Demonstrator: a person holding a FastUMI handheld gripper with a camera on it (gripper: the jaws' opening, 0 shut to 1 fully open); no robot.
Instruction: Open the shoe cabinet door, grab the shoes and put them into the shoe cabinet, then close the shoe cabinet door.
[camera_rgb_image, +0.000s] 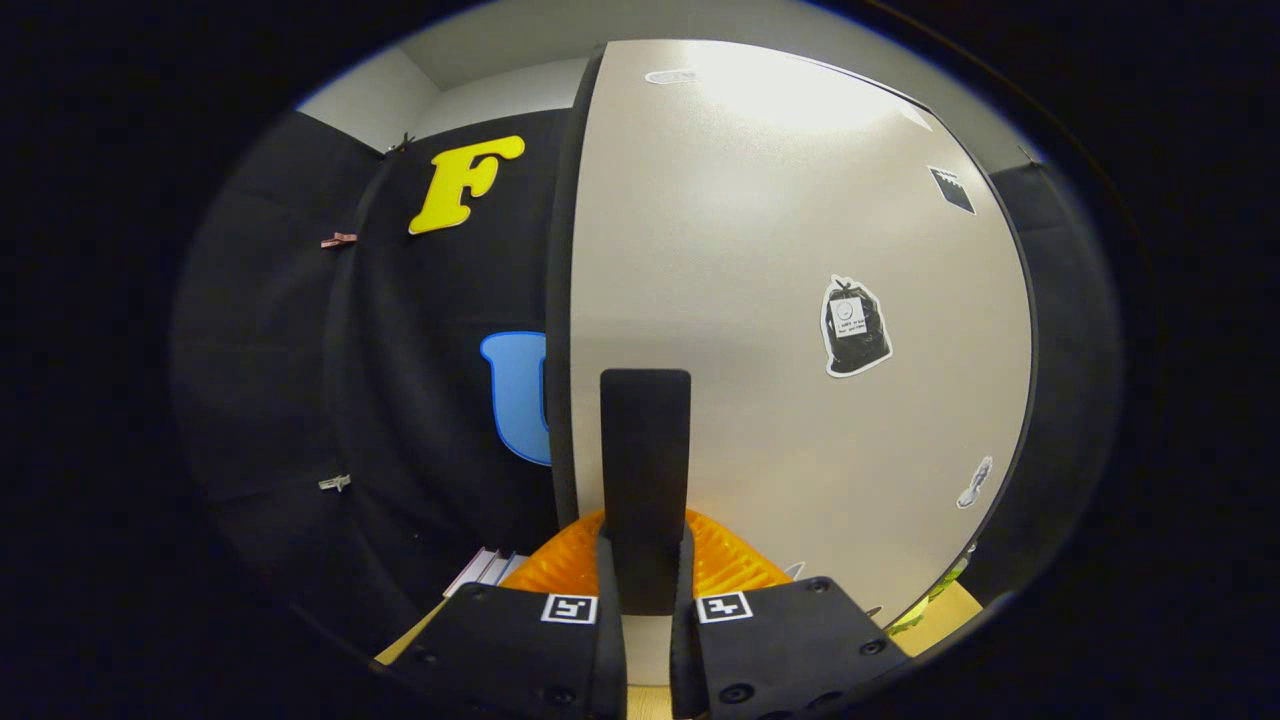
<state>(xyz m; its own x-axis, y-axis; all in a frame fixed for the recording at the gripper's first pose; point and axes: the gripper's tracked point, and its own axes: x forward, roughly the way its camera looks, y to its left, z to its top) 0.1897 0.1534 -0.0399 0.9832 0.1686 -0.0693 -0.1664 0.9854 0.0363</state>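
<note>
Shoe cabinet door (780, 330): light panel just ahead.
Door handle (645, 470): clamped between hand-held gripper (646, 590) fingers.
Advice: keep grip square, swing along hinge arc.

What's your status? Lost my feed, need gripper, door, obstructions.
Gripper shut on the door handle. Cabinet door right ahead of the fingers, its edge showing beside the booth wall. Nothing between fingers and door; something yellow-green low past the door's far edge.

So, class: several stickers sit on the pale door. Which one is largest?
The black bag-shaped sticker at mid-door, beyond the claw, which is shut on the dark handle. The stickers near the door's edges are far smaller.
</note>
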